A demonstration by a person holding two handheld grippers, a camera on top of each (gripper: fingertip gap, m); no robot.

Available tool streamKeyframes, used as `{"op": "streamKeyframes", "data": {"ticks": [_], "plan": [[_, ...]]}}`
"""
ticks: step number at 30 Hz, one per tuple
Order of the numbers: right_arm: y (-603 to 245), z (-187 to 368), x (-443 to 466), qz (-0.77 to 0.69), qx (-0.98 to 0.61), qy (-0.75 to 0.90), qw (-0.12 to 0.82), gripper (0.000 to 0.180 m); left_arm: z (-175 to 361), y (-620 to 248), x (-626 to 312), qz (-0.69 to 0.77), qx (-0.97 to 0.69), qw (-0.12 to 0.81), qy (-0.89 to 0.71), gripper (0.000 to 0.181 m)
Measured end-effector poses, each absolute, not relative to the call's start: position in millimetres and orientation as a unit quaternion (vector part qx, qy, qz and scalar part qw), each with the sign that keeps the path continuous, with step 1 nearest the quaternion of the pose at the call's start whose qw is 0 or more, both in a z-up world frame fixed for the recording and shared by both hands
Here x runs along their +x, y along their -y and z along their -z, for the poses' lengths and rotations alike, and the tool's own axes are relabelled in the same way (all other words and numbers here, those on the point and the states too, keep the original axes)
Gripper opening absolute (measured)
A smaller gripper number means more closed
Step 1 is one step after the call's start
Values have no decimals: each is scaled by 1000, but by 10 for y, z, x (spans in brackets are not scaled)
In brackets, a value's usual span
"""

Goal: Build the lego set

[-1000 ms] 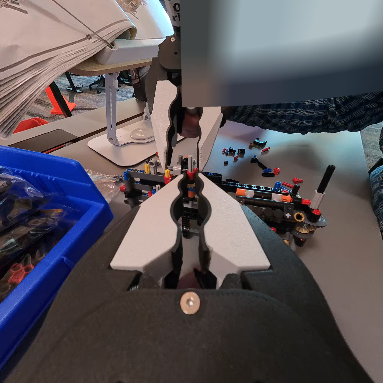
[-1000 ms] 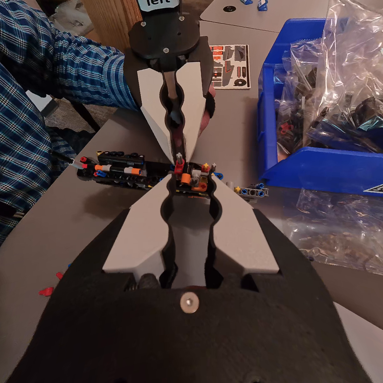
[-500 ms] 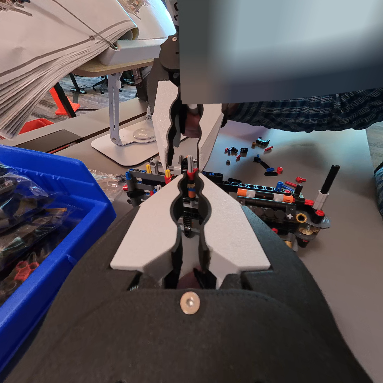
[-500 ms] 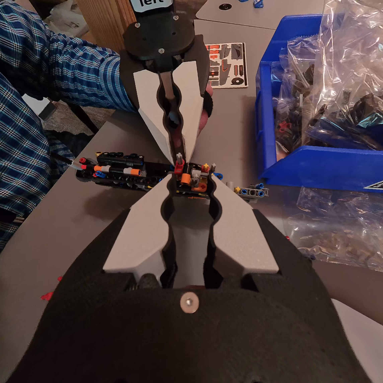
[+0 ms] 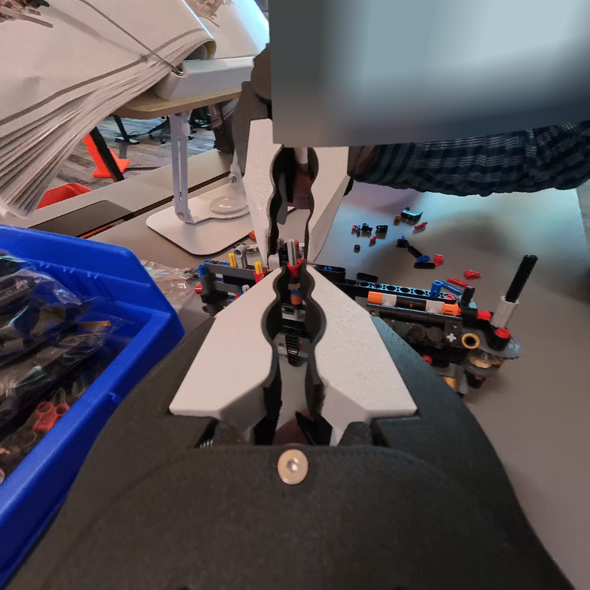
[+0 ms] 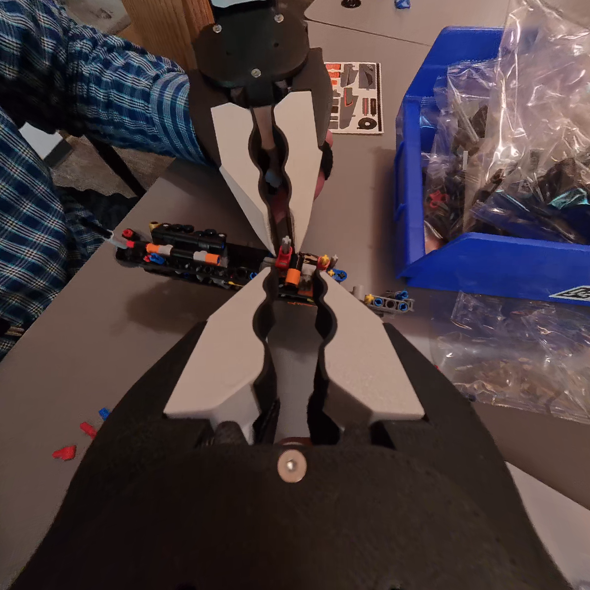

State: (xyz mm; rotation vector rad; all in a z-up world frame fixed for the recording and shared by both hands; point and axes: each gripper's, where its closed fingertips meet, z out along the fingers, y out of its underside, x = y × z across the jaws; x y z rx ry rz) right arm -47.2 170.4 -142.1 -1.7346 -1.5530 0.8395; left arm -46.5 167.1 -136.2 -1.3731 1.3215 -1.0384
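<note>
Red piece pinched by the left tool, and hardly anything has moved in the last second.
Its tips stay clamped on the red piece atop the lego build, mid-frame on the table; the right tool waits apart, just opposite. Blue bin sits right; loose bits lie upper right.

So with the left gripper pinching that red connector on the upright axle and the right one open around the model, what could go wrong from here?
1. The left gripper holds the red connector only at its fingertips, so it could slip or tilt on the grey axle.
2. The right gripper is open around the lego model, not clamping it, so a push may slide the model on the table.
</note>
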Motion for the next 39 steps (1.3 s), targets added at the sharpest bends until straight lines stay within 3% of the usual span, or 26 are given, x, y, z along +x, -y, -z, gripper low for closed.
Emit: {"op": "streamKeyframes", "data": {"ticks": [16,22,28,39], "plan": [[-1652,1457,-300,-330,-681,545,360,20,1372,-1599,-298,401,-570,437,-569,5],[-1540,1582,-110,-332,-692,515,381,19,1237,-1580,-353,419,-576,440,-547,17],[-1427,1780,15,-325,-703,498,391,18,1632,-1526,-434,374,-638,368,-564,32],[-1327,2183,187,-209,-738,540,346,18,1948,-1438,-350,343,-658,323,-587,32]]}}
